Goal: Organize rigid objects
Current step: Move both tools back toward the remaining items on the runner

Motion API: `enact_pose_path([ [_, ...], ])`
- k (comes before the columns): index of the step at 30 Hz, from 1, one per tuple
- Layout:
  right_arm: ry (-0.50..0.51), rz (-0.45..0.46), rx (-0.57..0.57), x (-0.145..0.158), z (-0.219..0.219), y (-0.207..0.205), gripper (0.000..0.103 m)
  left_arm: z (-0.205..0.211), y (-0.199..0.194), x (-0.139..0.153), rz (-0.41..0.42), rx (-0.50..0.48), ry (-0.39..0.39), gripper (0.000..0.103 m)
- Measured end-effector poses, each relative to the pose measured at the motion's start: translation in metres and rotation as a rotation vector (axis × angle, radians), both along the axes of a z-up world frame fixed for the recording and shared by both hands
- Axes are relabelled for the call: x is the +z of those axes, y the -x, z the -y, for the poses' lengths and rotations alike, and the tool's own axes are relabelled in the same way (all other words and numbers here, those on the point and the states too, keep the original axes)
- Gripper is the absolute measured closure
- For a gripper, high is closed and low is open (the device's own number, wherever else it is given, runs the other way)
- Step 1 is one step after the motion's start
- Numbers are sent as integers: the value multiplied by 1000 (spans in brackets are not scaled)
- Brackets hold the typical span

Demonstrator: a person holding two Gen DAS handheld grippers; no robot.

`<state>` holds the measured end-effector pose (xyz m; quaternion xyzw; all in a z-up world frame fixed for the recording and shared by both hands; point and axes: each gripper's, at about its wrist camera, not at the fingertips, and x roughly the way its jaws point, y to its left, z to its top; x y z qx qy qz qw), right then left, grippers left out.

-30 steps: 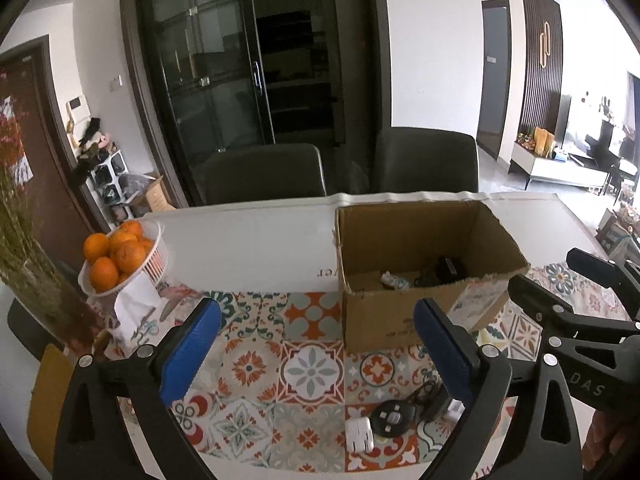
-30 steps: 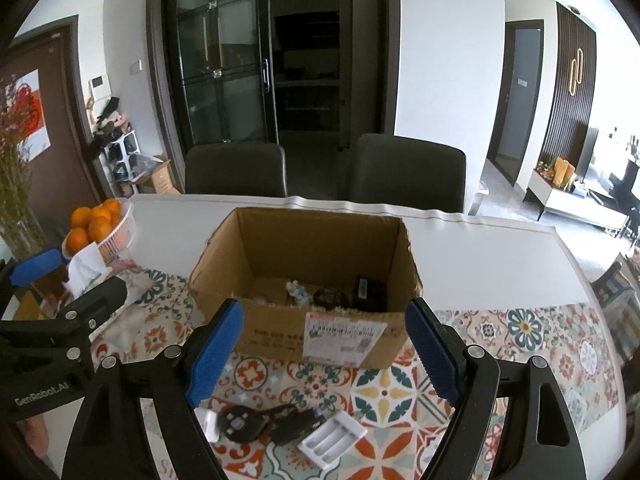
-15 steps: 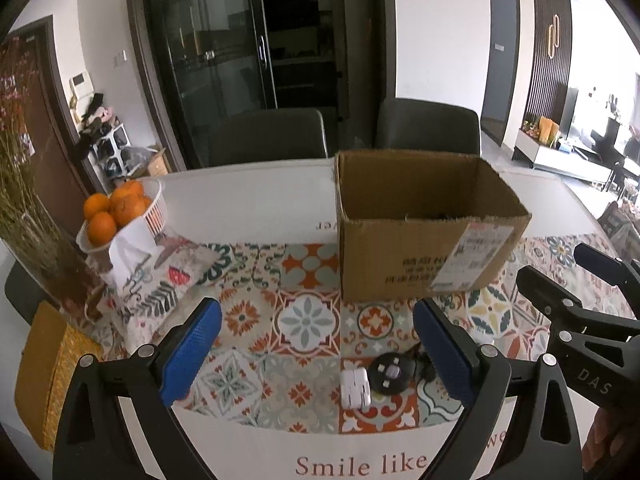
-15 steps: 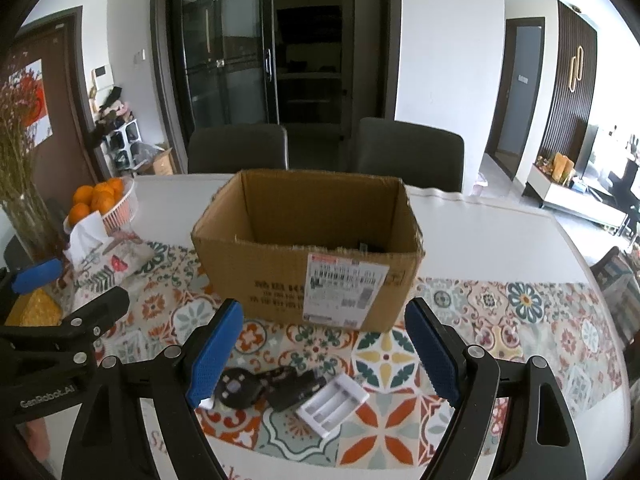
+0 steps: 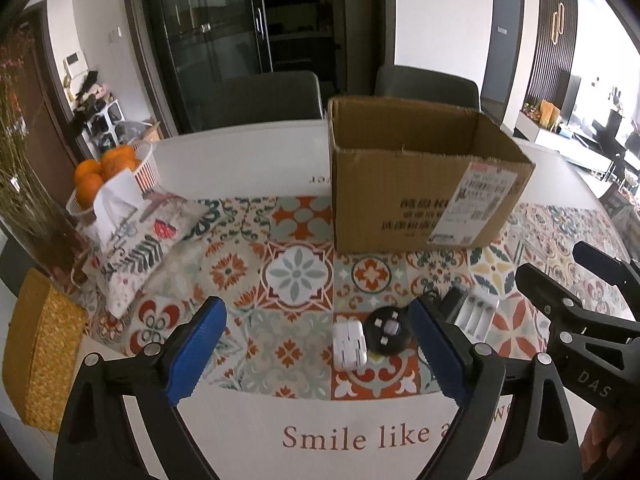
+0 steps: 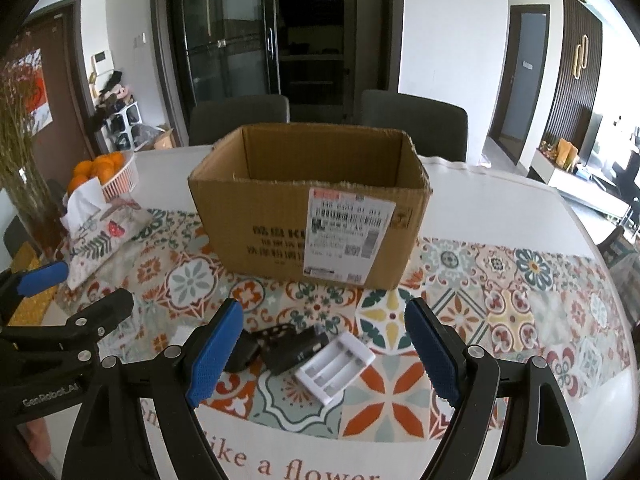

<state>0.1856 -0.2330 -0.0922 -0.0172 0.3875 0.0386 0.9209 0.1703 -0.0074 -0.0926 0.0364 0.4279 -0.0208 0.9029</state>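
Note:
An open cardboard box (image 5: 416, 200) (image 6: 280, 220) stands on the patterned table mat. In front of it lie a white cube charger (image 5: 350, 344), a black round plug (image 5: 386, 332), a black adapter (image 6: 292, 348) and a white battery charger (image 5: 478, 314) (image 6: 334, 366). My left gripper (image 5: 316, 308) hovers over the cube charger and round plug. Its jaws are closing, the pads touch nothing, and the two items lie on the mat below the gap. My right gripper (image 6: 324, 308) is open above the black adapter and battery charger, apart from them.
A white basket (image 5: 144, 164) of oranges, a printed tissue pouch (image 5: 132, 240), a glass vase (image 5: 24, 208) with dried stems and a yellow woven box (image 5: 40, 360) crowd the left side. Two dark chairs stand behind the table. The table's near edge is just below the grippers.
Both grippers have come down and forward toward the small items. The box's inside has dropped out of sight and its front wall now faces me. The left jaws have narrowed slightly.

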Motion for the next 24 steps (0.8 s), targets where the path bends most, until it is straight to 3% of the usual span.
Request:
enact_pose_path([
  [14,-19,-53,12,-36,1,8,20,3,3,-38,-61,3,36,22],
  [24,15,-61,5,-56,0,12,20,7,-2,-71,-116,-10,54,38],
])
